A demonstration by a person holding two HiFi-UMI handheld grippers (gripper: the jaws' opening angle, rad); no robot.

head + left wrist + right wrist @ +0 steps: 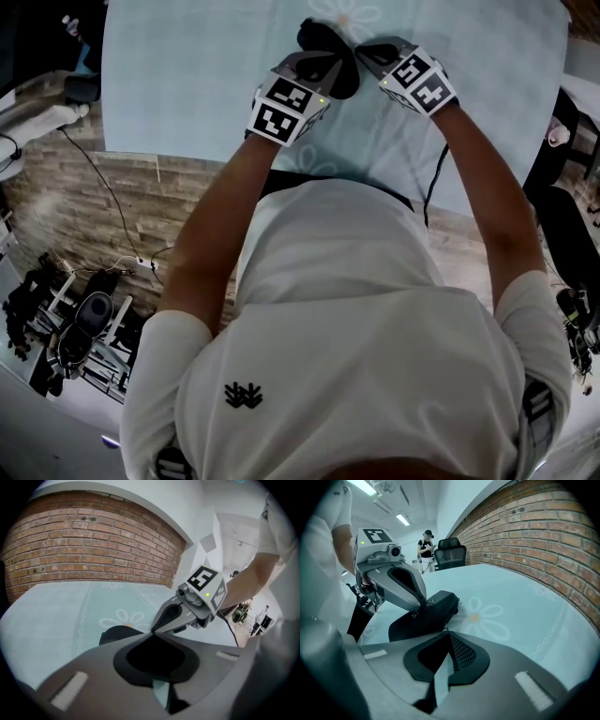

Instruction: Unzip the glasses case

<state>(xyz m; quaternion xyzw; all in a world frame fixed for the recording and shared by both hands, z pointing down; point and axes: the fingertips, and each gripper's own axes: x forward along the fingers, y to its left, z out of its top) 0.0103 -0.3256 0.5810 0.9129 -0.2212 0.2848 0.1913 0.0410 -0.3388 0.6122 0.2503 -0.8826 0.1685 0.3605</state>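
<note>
A black zipped glasses case (319,37) lies on the light blue flowered tablecloth (187,75) at the table's near middle. In the right gripper view the case (433,613) is just beyond my jaws. My left gripper (323,67) comes in from the left and its jaws are shut on the case's near end (424,606). My right gripper (446,630) is shut, with its tips at the case's edge on a small zipper pull (445,626). From the left gripper view the right gripper (154,630) meets my own tips, and most of the case (117,632) is hidden behind them.
A red brick wall (93,545) runs along the table's far side. An office chair (450,550) and a standing person (425,545) are beyond the table's end. A black cable (433,178) hangs off the near edge. Equipment (75,323) stands on the floor at left.
</note>
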